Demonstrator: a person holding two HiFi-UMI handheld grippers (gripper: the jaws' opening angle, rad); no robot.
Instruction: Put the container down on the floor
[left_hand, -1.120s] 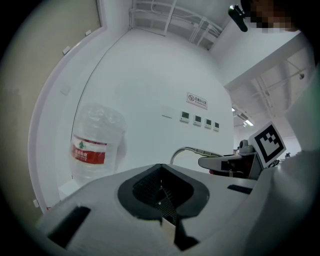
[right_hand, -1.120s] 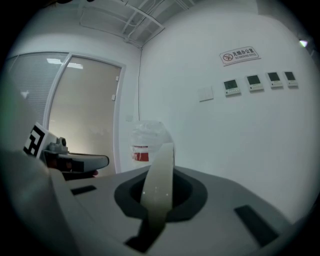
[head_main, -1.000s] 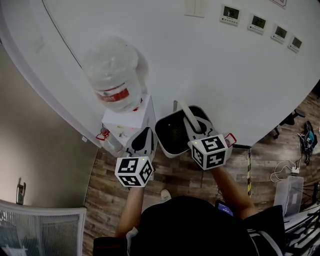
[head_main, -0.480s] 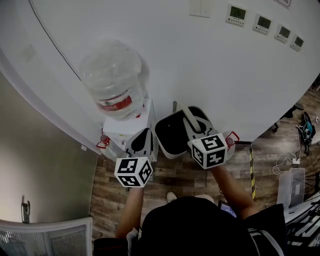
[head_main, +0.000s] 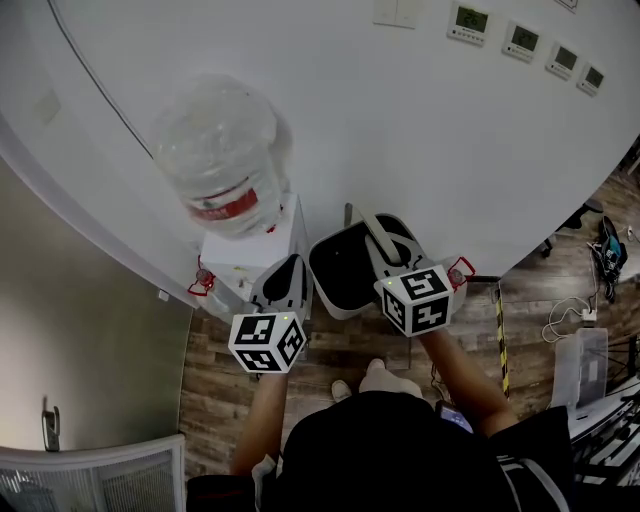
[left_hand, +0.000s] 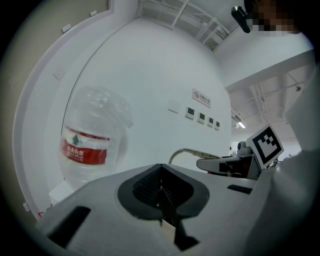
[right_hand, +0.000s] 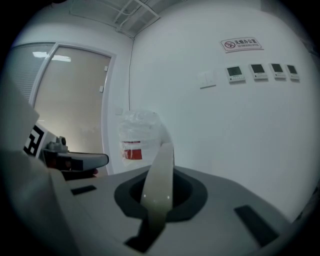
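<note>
Head view: the container is hanging upright mid-frame above the floor, its mouth facing up.
Left gripper view: the left gripper jaws are pressing together, empty.
Right gripper view: the right gripper jaws are clamping its handle.

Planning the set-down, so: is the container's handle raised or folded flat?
Raised. The handle arcs up from the container and is clamped in the right gripper, which is shut on it.
</note>
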